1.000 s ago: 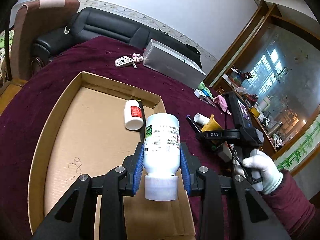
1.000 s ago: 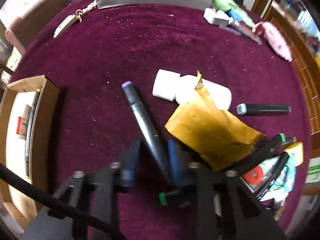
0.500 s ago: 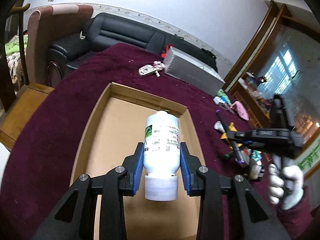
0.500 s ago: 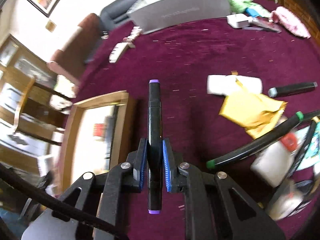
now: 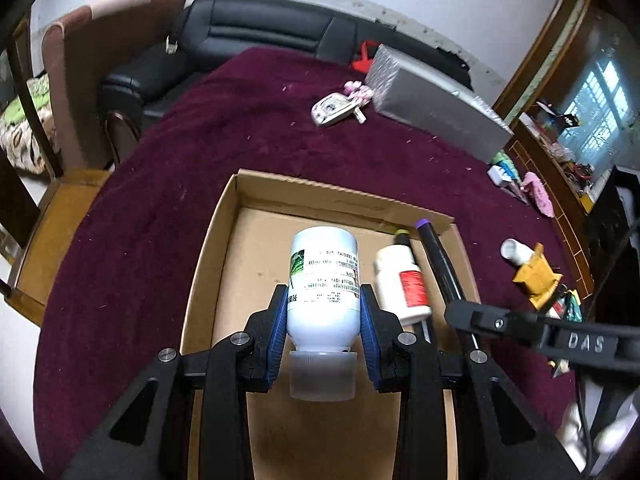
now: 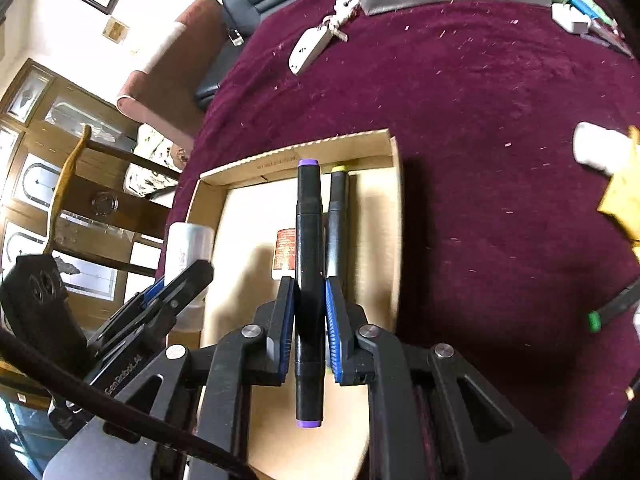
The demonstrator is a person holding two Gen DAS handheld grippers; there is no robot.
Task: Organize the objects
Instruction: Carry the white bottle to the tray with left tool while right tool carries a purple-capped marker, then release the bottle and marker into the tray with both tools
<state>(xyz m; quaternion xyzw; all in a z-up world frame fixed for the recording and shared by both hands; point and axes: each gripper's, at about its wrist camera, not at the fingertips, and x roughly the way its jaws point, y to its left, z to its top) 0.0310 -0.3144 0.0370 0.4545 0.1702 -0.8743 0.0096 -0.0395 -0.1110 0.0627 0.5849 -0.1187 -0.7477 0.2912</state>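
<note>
Cardboard tray (image 5: 224,240) on maroon desk (image 5: 168,184); left hand-held gripper (image 5: 324,332) clamps white bottle (image 5: 324,280) above it, right hand-held gripper (image 6: 308,320) pinches purple-capped marker (image 6: 308,240) over the tray's right side. Risk: both crowd one tray; the marker could knock the small bottle (image 5: 402,284) lying inside.

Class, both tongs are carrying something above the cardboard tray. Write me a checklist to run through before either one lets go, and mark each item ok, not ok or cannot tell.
1. Left tongs grip the white bottle firmly: ok, both blue pads press its sides, cap toward the camera.
2. Right tongs hold the purple-capped marker: ok, clamped near mid-length.
3. Both loads are over the cardboard tray: ok.
4. Bare tray floor for the bottle: ok, the left part is bare.
5. Marker's drop spot: cannot tell; a yellow-capped marker and a small red-labelled bottle lie close below.
6. The two tongs keep apart: cannot tell, they are close together.
</note>
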